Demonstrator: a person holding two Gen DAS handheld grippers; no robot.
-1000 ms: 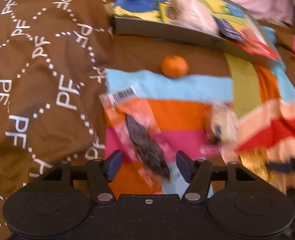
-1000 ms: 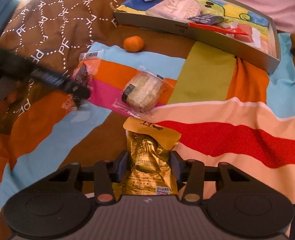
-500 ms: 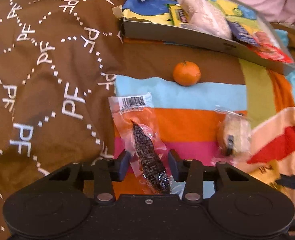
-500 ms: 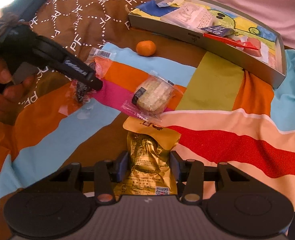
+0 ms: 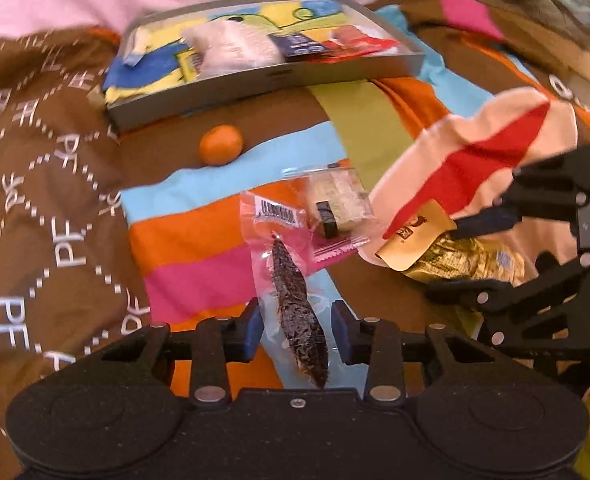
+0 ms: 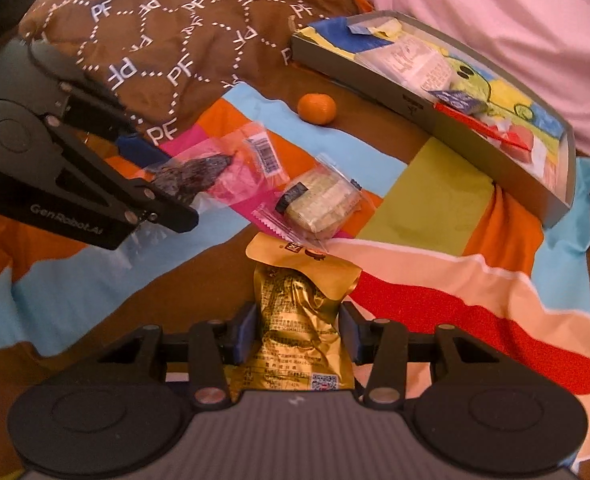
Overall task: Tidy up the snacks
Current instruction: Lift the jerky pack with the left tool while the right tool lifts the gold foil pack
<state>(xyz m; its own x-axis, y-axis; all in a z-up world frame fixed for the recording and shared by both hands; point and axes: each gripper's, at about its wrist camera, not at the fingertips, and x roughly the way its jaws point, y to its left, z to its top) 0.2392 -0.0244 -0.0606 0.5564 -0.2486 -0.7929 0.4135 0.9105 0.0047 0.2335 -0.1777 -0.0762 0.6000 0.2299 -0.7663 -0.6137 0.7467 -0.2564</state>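
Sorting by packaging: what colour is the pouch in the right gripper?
Gold pouch, with a matte yellow top; clearest in the right wrist view.

Right gripper [image 6: 298, 330] fingers clamp a gold snack pouch [image 6: 299, 320] on the striped blanket [image 6: 435, 192]. Left gripper [image 6: 163, 192], at left, pinches a clear packet with a dark dried snack [image 6: 215, 172]. Wrapped pale cake [image 6: 321, 200] lies between the two packets, touching the pouch top. Orange [image 6: 317, 108] sits near the grey tray [image 6: 379, 80], which holds several packets.
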